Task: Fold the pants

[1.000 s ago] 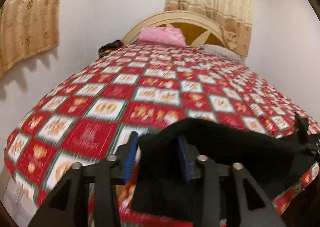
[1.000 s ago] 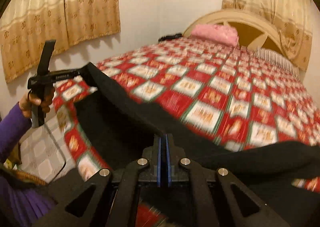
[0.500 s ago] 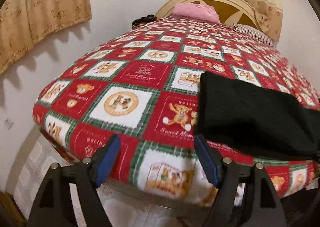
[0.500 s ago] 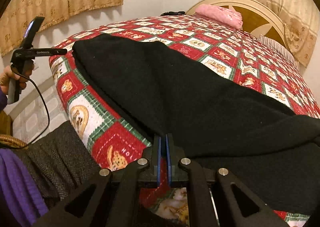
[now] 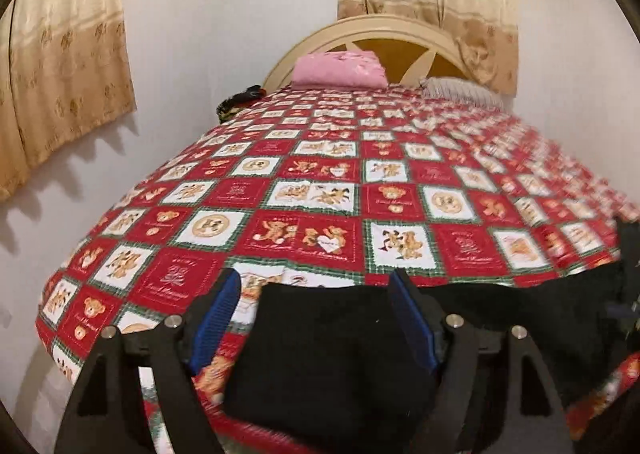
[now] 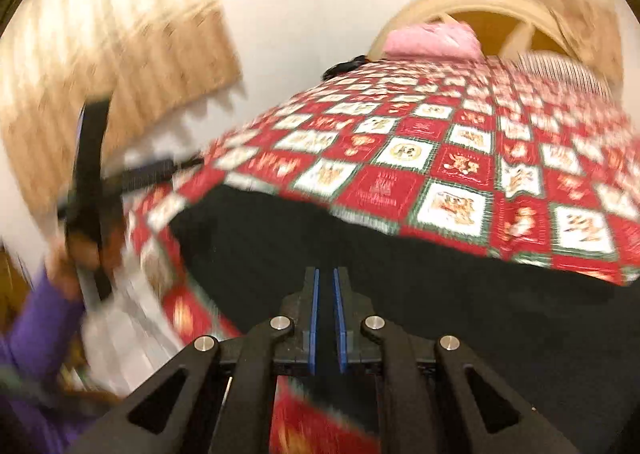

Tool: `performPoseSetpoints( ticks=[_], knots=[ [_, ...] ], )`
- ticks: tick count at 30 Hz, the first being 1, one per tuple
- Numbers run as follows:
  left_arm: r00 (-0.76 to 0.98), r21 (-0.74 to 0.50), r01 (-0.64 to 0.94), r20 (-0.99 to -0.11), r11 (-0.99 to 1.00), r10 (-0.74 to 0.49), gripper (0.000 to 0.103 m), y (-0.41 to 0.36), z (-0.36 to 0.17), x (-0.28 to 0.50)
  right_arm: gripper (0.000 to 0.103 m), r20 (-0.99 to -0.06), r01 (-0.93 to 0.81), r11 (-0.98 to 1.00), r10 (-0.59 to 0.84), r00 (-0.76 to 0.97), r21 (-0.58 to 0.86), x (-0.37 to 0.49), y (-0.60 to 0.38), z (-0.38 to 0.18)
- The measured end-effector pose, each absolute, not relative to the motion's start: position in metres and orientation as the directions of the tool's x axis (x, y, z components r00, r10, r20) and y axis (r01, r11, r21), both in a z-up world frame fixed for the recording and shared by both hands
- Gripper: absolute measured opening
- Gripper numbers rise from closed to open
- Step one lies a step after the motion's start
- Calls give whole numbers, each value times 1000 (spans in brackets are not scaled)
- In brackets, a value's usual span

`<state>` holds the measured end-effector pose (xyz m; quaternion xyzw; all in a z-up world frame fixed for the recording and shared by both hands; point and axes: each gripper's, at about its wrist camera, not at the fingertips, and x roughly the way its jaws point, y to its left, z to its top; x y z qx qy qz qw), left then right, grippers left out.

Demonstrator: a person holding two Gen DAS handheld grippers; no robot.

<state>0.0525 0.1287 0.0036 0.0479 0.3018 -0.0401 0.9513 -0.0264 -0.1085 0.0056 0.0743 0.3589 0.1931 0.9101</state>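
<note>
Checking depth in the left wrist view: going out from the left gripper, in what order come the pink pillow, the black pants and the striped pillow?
1. black pants, between the left gripper's open fingers, at the bed's near edge.
2. pink pillow and striped pillow, both far off at the headboard; too close to rank.

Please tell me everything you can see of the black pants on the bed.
The pants are plain black, of soft, thick, matte cloth. They lie spread flat across the near edge of the bed, on its red checked cover. The left gripper stands wide open, with the cloth's edge between its blue pads but not pressed. The right gripper has its pads almost together over the black cloth; blur hides whether they pinch it. No waistband, pocket or seam can be made out.
</note>
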Motion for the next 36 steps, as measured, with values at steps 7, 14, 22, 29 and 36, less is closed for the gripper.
performPoseSetpoints(
  ticks=[7, 14, 22, 29, 36],
  knots=[
    [763, 145, 65, -645, 987, 45, 79, 121, -59, 32, 8, -688, -270, 890, 455, 565, 367, 1, -95, -43],
    [771, 75, 38, -636, 996, 19, 91, 134, -60, 29, 8, -699, -289, 876, 481, 529, 385, 1, -97, -44],
    [758, 10, 65, -651, 998, -43, 91, 118, -57, 32, 80, -570, -342, 846, 530, 628, 410, 53, -107, 1],
    [772, 81, 65, -635, 995, 1, 94, 113, -70, 18, 80, -664, -328, 797, 604, 440, 507, 66, -87, -43],
    [767, 82, 63, -642, 995, 5, 96, 113, -70, 21, 80, -698, -392, 773, 627, 346, 499, 40, -66, -48]
  ],
)
